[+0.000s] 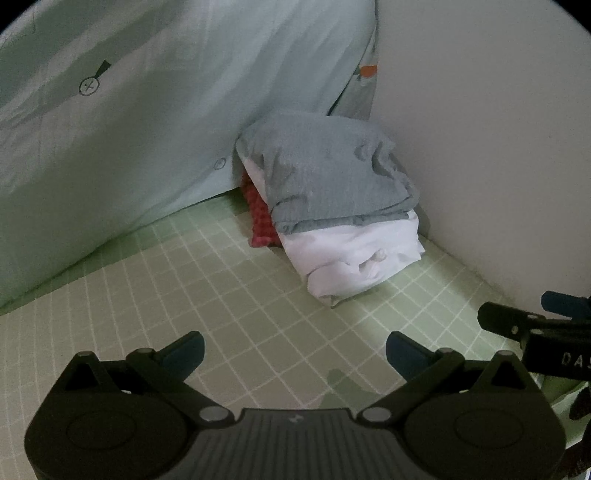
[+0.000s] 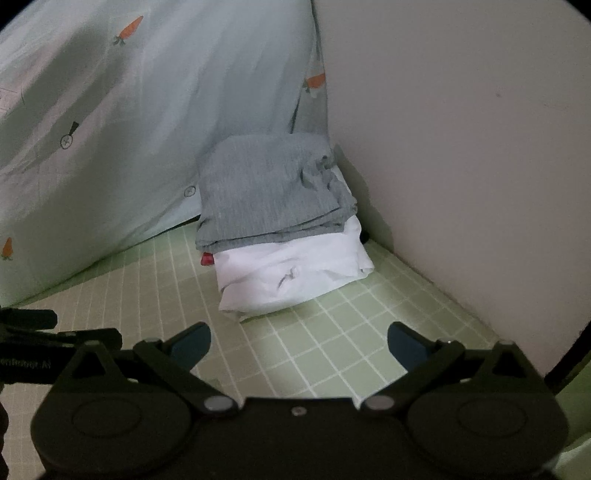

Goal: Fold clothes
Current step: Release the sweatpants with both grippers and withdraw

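Clothes stacked in the corner of a bed, on the green checked sheet (image 1: 229,295): folded grey garment (image 1: 325,173) on top, folded white garment (image 1: 354,251) beneath it, a red patterned piece (image 1: 258,221) tucked at the stack's left side. Pressed on the left against a pale green duvet (image 1: 110,129) printed with small motifs, close on the right to the plain wall (image 1: 480,129). No box, basket or drawer anywhere; stack lying straight on the sheet. Left tool (image 1: 294,350) low in front of the stack and apart from it, fingers spread wide, nothing between them but bare sheet. Right tool (image 2: 299,341) likewise spread wide, empty, short of the stack. From the left wrist view: red piece plainly shown as a long strip beside the white garment, an edge of the other tool at the right border, a faint shadow on the sheet between the fingers. From the right wrist view: only a small red corner (image 2: 207,259) peeping out under the grey garment, layered edges of the grey fold seen head-on, orange carrot prints (image 2: 129,29) on the duvet, part of the left tool at the left border, white garment's front wrinkles clearer.
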Motion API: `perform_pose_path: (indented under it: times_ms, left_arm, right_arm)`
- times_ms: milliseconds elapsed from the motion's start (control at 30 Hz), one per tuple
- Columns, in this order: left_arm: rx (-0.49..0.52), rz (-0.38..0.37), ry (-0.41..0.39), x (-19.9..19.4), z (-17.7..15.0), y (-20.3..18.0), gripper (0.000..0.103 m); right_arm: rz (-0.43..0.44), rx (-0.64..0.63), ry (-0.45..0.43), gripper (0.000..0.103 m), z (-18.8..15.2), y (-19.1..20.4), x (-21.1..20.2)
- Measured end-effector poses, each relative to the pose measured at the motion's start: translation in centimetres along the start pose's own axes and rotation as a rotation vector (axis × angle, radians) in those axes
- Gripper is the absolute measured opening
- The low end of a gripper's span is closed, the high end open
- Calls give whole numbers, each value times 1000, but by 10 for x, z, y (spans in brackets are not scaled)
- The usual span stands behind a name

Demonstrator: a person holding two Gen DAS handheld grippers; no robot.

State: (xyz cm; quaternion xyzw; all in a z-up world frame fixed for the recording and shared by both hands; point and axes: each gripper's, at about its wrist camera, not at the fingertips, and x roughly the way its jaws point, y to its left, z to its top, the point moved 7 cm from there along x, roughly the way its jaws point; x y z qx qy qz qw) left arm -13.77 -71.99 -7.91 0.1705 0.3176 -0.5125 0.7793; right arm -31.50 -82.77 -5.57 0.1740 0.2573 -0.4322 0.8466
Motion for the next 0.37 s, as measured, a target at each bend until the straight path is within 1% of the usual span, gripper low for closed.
perform_pose_path:
  times_ms: [367]
  left_arm:
    - [-12, -2, -6, -2, 1, 3, 103]
  right_arm:
    - [-4, -5, -1, 103, 4, 1, 3]
